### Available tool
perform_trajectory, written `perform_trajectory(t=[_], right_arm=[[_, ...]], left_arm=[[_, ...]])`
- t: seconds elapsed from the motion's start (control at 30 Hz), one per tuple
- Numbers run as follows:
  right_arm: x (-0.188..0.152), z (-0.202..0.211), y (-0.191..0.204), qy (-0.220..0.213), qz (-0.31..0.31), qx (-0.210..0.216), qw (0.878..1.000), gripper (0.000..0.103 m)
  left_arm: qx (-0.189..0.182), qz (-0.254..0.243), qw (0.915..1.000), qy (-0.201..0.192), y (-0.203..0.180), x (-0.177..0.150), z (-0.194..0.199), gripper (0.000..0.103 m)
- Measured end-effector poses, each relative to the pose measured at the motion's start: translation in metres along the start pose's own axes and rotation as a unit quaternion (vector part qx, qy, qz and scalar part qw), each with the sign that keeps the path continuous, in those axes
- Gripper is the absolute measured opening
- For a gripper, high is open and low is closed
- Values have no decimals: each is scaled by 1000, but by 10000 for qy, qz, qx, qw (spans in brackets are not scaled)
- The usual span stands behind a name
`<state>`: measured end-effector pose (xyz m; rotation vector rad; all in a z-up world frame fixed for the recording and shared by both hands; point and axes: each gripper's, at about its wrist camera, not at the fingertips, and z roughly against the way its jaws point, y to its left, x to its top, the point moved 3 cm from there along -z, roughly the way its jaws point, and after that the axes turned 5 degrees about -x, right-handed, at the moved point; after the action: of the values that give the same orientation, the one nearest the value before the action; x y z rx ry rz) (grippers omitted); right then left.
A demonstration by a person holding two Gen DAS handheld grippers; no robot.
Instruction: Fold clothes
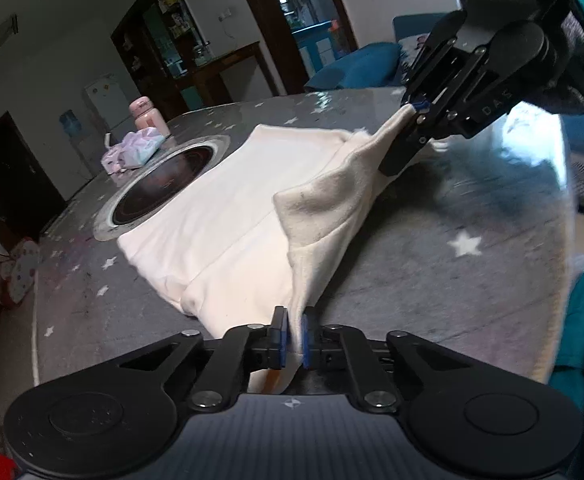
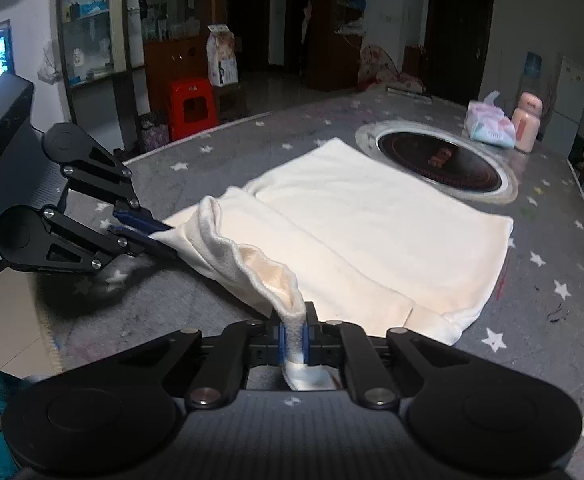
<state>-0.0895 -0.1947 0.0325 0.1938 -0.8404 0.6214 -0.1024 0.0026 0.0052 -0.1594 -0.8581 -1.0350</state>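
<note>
While the cream garment (image 1: 232, 208) lies on the desk (image 1: 432, 280), its near edge is lifted. Left hand-held gripper (image 1: 294, 334) and right hand-held gripper (image 2: 292, 334) each pinch it.

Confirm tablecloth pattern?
Grey tablecloth with white stars; clearest in the right wrist view.

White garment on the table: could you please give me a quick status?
Left hand-held gripper and right hand-held gripper both shut on white garment near edge. Edge lifted, rest flat. Hotplate beyond.
</note>
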Motion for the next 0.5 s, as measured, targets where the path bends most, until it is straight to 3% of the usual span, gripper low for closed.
perform_trajectory(t=[0.3,0.4,0.5], right_arm=[[-20,78,25,219,8,641,9977,6],[-24,100,35,405,102,876,9953,6],[-20,99,30,443,103,835,9955,6]], left_arm=[[-832,-16,9962,-269,-42,-4,72,6],[-829,-63,9960,-330,-46,2,80,6],[-651,-37,9970,-422,-34,12,71,6]])
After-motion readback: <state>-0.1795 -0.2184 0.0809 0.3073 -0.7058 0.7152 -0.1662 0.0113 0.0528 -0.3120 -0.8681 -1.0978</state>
